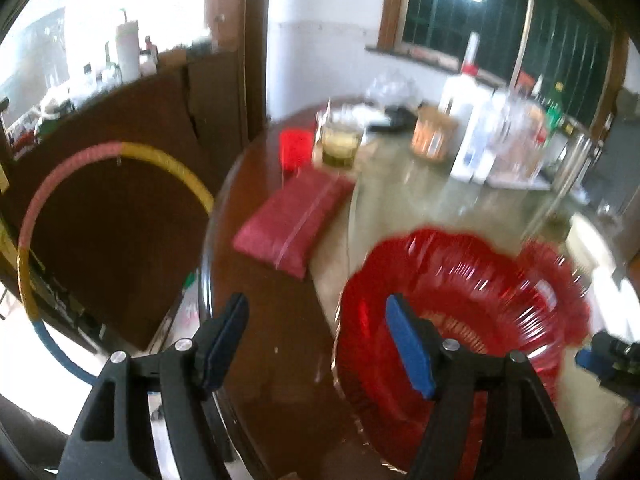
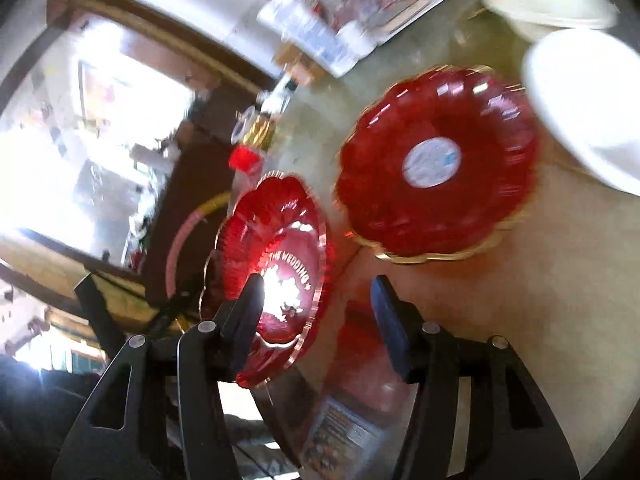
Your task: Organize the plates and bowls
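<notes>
My left hand-held gripper [image 1: 316, 344] hangs released over the desk [image 1: 276, 360] by a red plate [image 1: 460, 320], my right hand-held gripper [image 2: 316, 312] gapes before the tilted wedding plate [image 2: 276, 276]; I judge stacking onto the labelled plate [image 2: 436, 164] comes next.

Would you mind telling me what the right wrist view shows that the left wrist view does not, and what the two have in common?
Only the right wrist view shows the sticker plate, a red one with a white round label, the two white bowls beside it, and the open right gripper. Only the left wrist view shows the maroon pouch, the glass jar and the open left gripper. Both show the red plate, the one lettered "THE WEDDING" in the right view, and the hoop.
</notes>
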`<state>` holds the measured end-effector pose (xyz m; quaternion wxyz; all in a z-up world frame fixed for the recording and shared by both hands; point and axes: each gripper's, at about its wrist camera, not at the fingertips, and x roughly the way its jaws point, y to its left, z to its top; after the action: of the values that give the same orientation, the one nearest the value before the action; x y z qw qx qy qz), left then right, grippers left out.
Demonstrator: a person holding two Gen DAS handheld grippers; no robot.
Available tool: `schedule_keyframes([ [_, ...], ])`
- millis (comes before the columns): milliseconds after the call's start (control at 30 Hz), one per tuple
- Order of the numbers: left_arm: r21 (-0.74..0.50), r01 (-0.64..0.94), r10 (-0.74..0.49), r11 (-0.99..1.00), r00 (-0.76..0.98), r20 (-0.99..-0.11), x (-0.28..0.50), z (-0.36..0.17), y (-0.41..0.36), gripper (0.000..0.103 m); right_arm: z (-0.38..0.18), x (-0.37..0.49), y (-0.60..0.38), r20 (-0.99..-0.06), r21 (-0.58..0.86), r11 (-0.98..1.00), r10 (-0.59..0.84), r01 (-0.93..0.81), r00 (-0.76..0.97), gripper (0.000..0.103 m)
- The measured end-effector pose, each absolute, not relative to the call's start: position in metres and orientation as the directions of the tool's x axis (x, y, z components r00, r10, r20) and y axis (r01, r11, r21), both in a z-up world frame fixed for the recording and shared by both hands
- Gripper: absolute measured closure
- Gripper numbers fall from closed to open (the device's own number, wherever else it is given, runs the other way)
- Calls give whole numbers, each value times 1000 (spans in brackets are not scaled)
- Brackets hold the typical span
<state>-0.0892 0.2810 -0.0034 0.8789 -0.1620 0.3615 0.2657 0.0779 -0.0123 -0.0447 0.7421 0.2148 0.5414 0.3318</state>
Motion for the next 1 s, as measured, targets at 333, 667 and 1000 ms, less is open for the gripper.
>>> schedule_keyframes([
  [333, -157, -332, 106, 930, 653, -750, 32, 46, 198, 22, -71, 111, -80, -623, 756, 654, 716, 10, 315, 48],
  [667, -39, -312, 109, 949, 444, -890, 136, -24, 160, 22, -83, 141, -78, -639, 749, 661, 700, 51, 318, 47],
  [1000, -7, -317, 106, 948, 338, -935, 157, -58, 160, 39, -86, 148, -74, -653, 726, 688, 692, -6, 306, 51],
])
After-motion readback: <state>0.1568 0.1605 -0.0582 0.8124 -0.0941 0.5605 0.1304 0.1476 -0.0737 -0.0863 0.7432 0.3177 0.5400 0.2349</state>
